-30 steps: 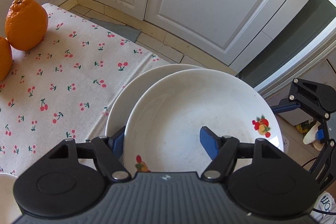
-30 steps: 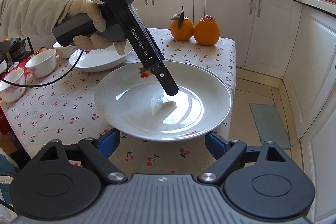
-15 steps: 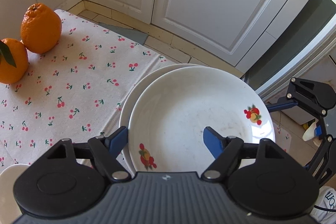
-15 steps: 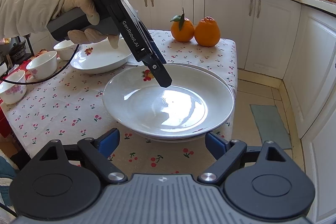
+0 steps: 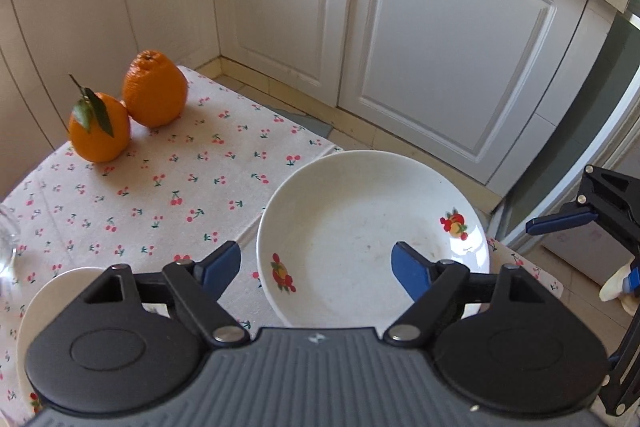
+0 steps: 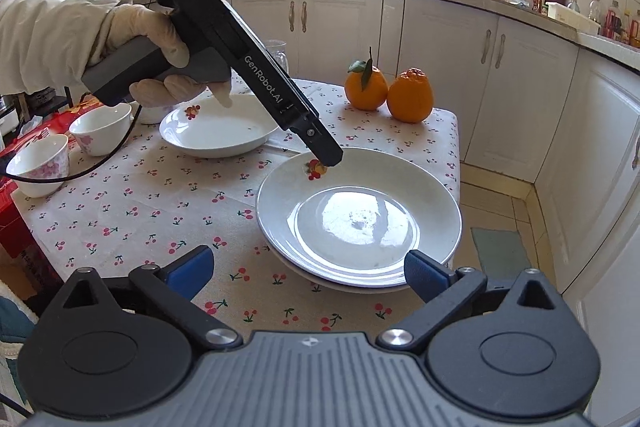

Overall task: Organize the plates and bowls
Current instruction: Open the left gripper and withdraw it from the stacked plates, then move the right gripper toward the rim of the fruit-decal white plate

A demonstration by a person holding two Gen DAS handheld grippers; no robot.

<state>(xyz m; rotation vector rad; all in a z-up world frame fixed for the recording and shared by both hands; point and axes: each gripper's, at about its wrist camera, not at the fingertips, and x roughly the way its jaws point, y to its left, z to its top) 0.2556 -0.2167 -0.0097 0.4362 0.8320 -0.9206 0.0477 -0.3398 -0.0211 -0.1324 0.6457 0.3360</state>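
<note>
A white plate with fruit prints (image 5: pixel 372 239) (image 6: pixel 360 219) lies stacked on a second white plate (image 6: pixel 320 277) at the table's near right corner. My left gripper (image 5: pixel 316 267) is open and empty, its tip just above the stack's far rim in the right wrist view (image 6: pixel 326 157). My right gripper (image 6: pixel 308 267) is open and empty, just in front of the stack. A third white plate (image 6: pixel 218 129) lies further back. Two white bowls (image 6: pixel 102 127) (image 6: pixel 38 163) stand at the table's left.
Two oranges (image 6: pixel 388 93) (image 5: pixel 128 111) sit at the table's far corner. The table has a cherry-print cloth (image 6: pixel 160 203). A glass (image 6: pixel 278 53) stands behind the left gripper. White cabinets (image 5: pixel 440 59) and tiled floor lie beyond the table edge.
My left gripper has let go of the top plate, which now rests on the lower plate, and has drawn back and up. My right gripper has pulled back slightly.
</note>
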